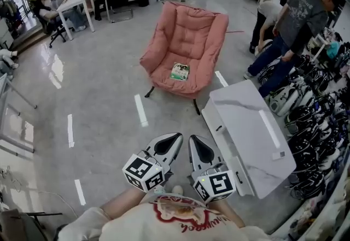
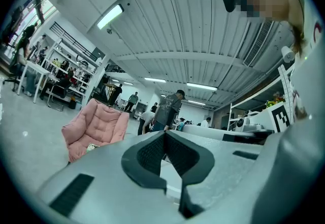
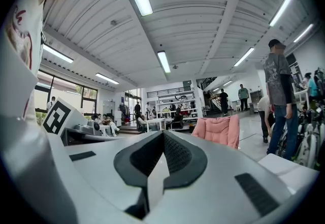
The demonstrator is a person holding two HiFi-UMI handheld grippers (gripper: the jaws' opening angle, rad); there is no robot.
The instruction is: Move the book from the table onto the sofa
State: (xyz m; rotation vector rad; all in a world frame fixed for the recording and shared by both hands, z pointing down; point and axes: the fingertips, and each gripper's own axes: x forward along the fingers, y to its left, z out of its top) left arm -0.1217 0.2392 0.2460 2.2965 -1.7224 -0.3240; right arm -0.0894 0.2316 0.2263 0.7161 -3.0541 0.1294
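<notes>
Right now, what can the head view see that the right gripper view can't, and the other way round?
Only the head view shows the book lying on the seat of the pink sofa, and the white stripes on the floor. Only the right gripper view shows the ribbed ceiling with its long lights. Both show the pink sofa, the person in the grey shirt, and the two tools: the left tool and the right tool, both shut and empty.

Left grey two-jaw gripper [image 1: 174, 140] and right grey two-jaw gripper [image 1: 197, 142] held side by side, pointing level, jaws closed, both empty.
</notes>
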